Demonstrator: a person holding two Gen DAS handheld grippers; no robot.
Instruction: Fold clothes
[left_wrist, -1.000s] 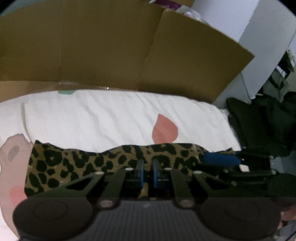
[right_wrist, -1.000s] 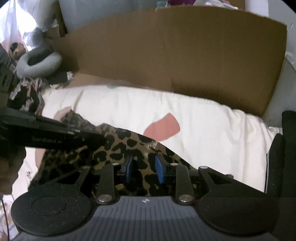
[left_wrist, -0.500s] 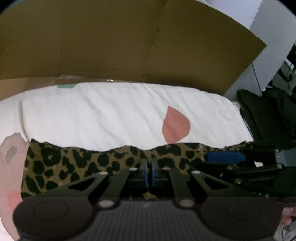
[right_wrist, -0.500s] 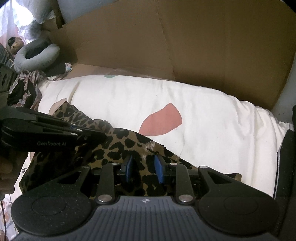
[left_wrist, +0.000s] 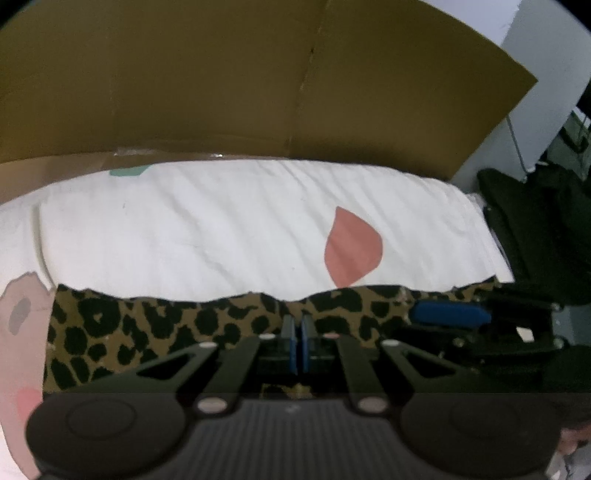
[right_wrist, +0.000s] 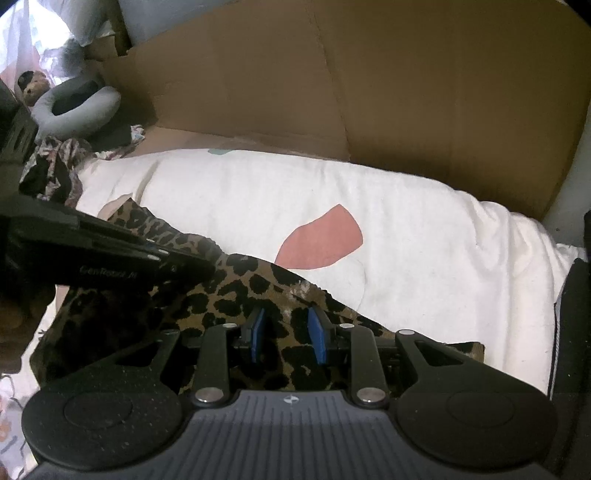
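A white quilt (left_wrist: 207, 229) with a salmon leaf print and a small teal patch near its far edge covers what looks like a bed. A leopard-print garment (left_wrist: 155, 328) lies directly on its near part, spread in a long band. At the quilt's far left corner, a crumpled patterned cloth (right_wrist: 55, 173) rests on it, beside a grey ring cushion (right_wrist: 79, 110).

A white bed cover with salmon leaf-shaped patches (left_wrist: 352, 247) lies before an upright brown corrugated cardboard panel (right_wrist: 369, 81), with a pale wall (left_wrist: 546, 40) behind and a grey ring-shaped cushion (right_wrist: 74, 110) alongside.
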